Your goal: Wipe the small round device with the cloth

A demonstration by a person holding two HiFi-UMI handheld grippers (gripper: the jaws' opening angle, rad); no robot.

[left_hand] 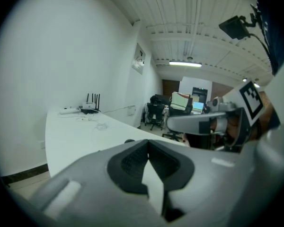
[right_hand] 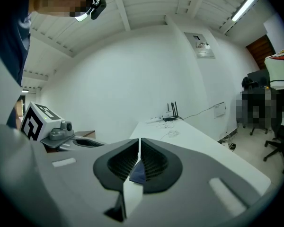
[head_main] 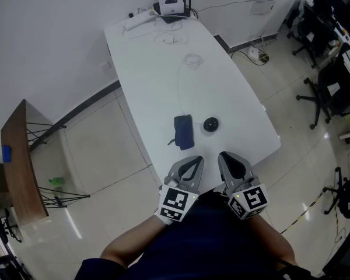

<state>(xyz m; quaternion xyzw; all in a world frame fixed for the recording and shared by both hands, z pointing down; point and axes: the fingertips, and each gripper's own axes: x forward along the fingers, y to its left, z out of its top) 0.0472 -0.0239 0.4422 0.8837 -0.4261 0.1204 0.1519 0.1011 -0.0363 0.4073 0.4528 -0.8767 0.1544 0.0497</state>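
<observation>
My left gripper (head_main: 195,158) has its jaws pressed together on nothing. My right gripper (head_main: 223,155) is all but closed, with only a thin slit left, and holds nothing. The cloth (head_main: 184,131) lies on the table (head_main: 163,69) just ahead of my left fingers (head_main: 199,167). The small round device (head_main: 210,123) sits beside the cloth, not touching it, ahead of my right fingers (head_main: 221,165).

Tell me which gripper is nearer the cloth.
Left. The left gripper hangs just short of the cloth; the right gripper is further right, short of the device.
</observation>
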